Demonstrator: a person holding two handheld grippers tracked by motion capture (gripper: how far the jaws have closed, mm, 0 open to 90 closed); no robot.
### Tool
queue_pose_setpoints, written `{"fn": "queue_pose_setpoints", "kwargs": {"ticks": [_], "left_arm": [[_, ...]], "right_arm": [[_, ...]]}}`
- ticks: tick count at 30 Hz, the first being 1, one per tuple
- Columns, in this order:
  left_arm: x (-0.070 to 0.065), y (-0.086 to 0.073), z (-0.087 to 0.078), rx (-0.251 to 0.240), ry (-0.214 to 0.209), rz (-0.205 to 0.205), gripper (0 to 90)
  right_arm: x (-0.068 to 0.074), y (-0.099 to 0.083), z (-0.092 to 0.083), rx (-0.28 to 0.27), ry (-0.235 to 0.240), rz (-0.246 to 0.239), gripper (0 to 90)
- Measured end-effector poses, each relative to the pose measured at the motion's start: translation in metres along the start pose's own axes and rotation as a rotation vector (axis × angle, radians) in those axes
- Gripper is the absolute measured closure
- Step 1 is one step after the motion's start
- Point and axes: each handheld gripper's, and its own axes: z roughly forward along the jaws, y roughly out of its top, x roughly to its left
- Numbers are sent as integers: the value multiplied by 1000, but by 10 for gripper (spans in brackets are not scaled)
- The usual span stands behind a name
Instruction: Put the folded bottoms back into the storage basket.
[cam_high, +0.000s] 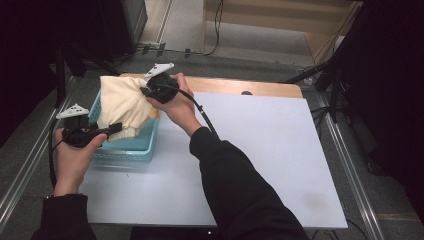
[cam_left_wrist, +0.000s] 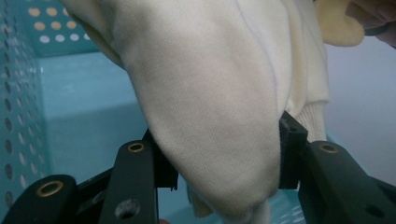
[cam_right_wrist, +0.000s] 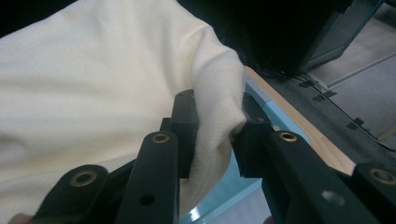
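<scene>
The cream-coloured knitted sweater (cam_high: 122, 105) hangs bunched over the far-left corner of the table, most of its bulk sagging into the pale turquoise perforated plastic basket (cam_high: 127, 150) below it, with a ribbed cuff or hem dangling near the basket's wall in the left gripper view. Both black two-jaw grippers carry it: the right gripper (cam_right_wrist: 215, 133) has its jaws pressed narrowly on a folded edge of the fabric at the far side of the heap, while the left gripper (cam_left_wrist: 224, 154) stands about half open around a thicker fold at the near side, the cloth filling the gap from pad to pad, so it looks gripped rather than merely straddled. The basket sits on the light grey sheet (cam_high: 260, 150) that covers the wooden table (cam_high: 240, 86), whose bare edge shows along the far side. The step in hand seems to be handling the garment at the basket, though whether it is going in or coming out cannot be told. To do it well, both grips should stay firm on the folds, the hands should move together so the cloth neither stretches nor slips, and the hanging cuff should be kept clear of the basket rim and its holes.
</scene>
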Motion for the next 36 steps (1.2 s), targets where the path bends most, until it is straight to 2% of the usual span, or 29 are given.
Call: {"fn": "queue_pose_setpoints", "kwargs": {"ticks": [4,7,12,13,14,15,16,17,18,20,21,22,25,27,29,32,36], "left_arm": [[6,-3,1,7,3,-24,552],[8,-4,3,11,18,-23,552],[10,-5,4,19,15,-27,549],[10,-5,4,23,29,-26,534],[8,-4,4,31,70,-17,488],[7,-4,4,38,101,-6,407],[5,-4,4,53,139,-2,313],[5,-3,4,65,155,-1,198],[5,-4,4,66,155,-3,124],[4,-4,3,73,139,6,88],[3,-4,4,72,131,5,42],[2,-4,2,68,117,8,13],[-1,-3,-3,27,69,17,0],[-4,-2,-6,-1,51,22,0],[-7,-1,-8,-26,26,28,0],[-14,0,-10,-62,-22,33,0],[-24,2,-8,-81,-52,39,0]], "right_arm": [[2,-2,8,14,4,6,706],[3,-3,13,14,4,16,706],[4,-3,17,23,-3,9,705],[3,-3,18,23,0,12,702],[3,-3,19,25,3,22,688],[3,-4,22,27,10,23,628],[2,-4,24,33,2,15,530],[2,-4,26,54,-8,20,365],[1,-4,28,71,-13,41,262],[-2,-5,25,67,-17,76,161],[-3,-5,23,63,-16,95,123],[-4,-4,20,61,-14,111,113],[-4,-5,9,34,28,110,0],[-4,-8,0,8,52,104,0],[-3,-12,-10,-14,39,111,0],[-5,-20,-25,-46,51,140,0],[-7,-34,-41,-66,61,161,0]]}}
